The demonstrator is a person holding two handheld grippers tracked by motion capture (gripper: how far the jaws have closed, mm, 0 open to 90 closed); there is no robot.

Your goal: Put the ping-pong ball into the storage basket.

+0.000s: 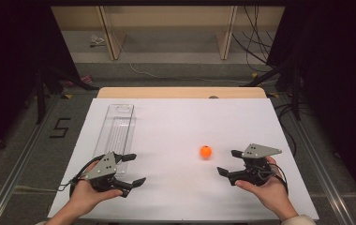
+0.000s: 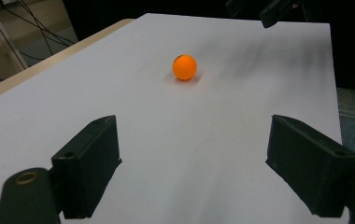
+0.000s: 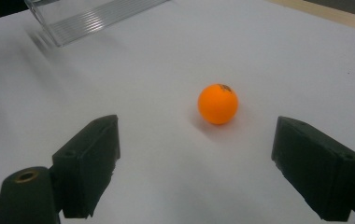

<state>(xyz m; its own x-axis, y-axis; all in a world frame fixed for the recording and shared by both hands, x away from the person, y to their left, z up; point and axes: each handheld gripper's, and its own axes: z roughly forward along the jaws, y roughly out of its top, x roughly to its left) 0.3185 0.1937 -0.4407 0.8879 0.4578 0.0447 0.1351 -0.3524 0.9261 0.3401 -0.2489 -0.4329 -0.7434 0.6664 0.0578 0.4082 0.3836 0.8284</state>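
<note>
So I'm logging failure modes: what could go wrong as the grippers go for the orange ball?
The orange ball sits loose on the smooth white table, so a jaw nudge could roll it away. The right gripper is nearest; if the left gripper reaches too, they could collide.

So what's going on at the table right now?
A person holds a claw in each hand over a white table. Both the left claw and the right claw are open and empty. An orange ball sits loose between them, nearer the right one. A clear tray lies at the left.
</note>
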